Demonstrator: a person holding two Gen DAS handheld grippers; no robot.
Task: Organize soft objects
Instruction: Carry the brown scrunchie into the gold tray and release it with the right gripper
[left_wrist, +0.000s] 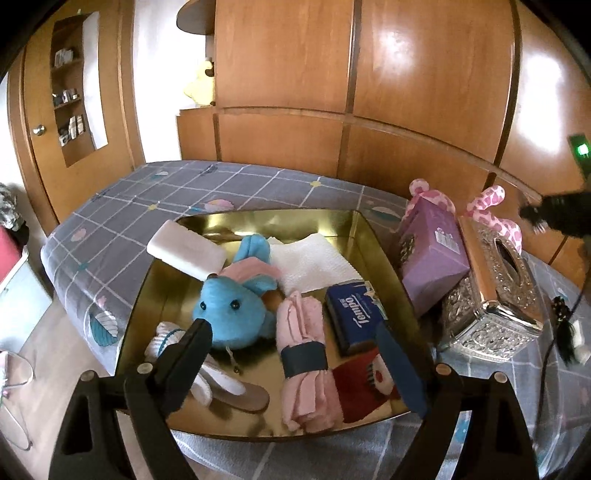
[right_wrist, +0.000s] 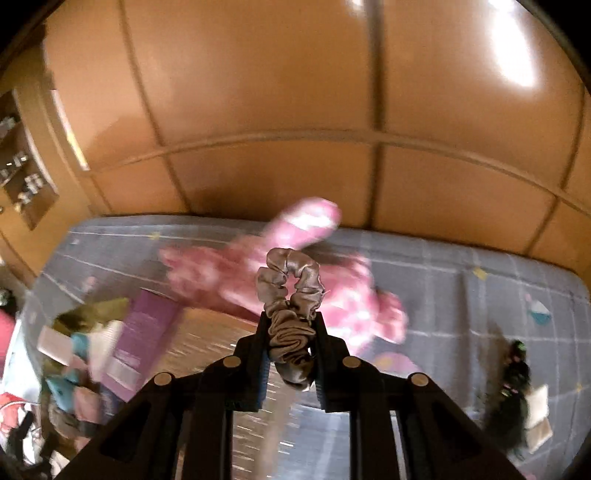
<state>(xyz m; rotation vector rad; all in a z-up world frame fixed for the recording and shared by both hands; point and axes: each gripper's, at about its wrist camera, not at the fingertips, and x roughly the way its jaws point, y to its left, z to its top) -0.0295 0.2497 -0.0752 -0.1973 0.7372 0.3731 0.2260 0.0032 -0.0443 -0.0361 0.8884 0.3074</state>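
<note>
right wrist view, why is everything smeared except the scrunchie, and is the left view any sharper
Right wrist view: motion blur smears the pink plush and bed; the grey scrunchie clamped in the right gripper stays crisp. Left wrist view: sharp, with glare on the wardrobe and gold tray.

The plush mouse lies in the tray, tissue boxes to its right.
</note>
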